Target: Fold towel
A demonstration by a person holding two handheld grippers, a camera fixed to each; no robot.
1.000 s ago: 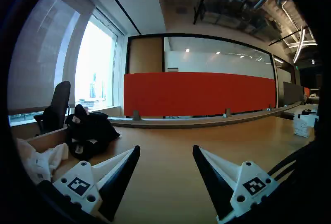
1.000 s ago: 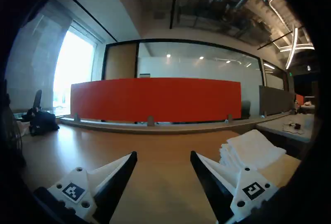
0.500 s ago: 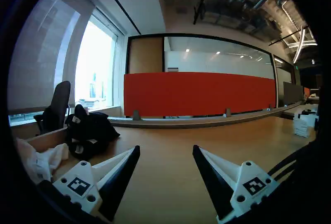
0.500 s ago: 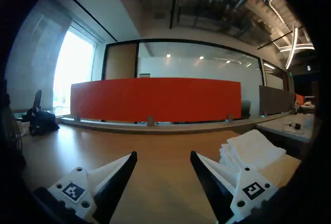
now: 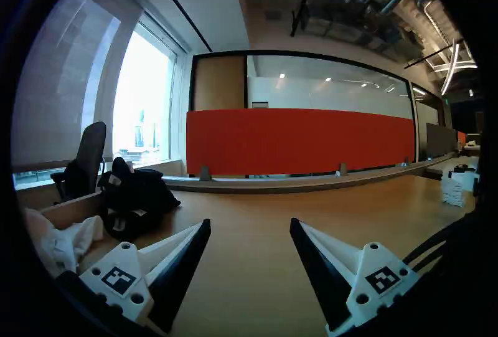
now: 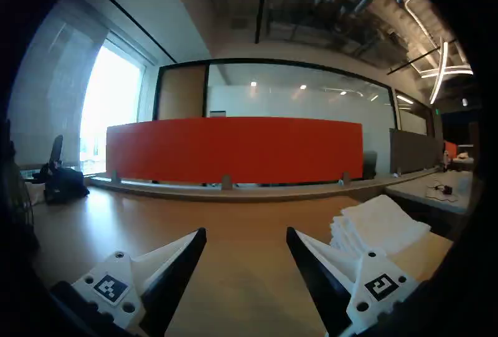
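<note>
In the left gripper view my left gripper (image 5: 250, 228) is open low over the wooden table (image 5: 261, 212), nothing between its fingers. A crumpled white towel (image 5: 65, 242) lies at the far left edge, left of the left finger. A stack of folded white towels (image 5: 455, 189) sits far right. In the right gripper view my right gripper (image 6: 246, 237) is open over the same table (image 6: 236, 218) with nothing held. The stack of folded white towels (image 6: 380, 223) lies just right of its right finger.
A black bag (image 5: 134, 203) rests on the table beside the crumpled towel, also far left as the black bag (image 6: 61, 185). An office chair (image 5: 84, 162) stands by the window. A red divider panel (image 5: 299, 141) runs along the table's far edge.
</note>
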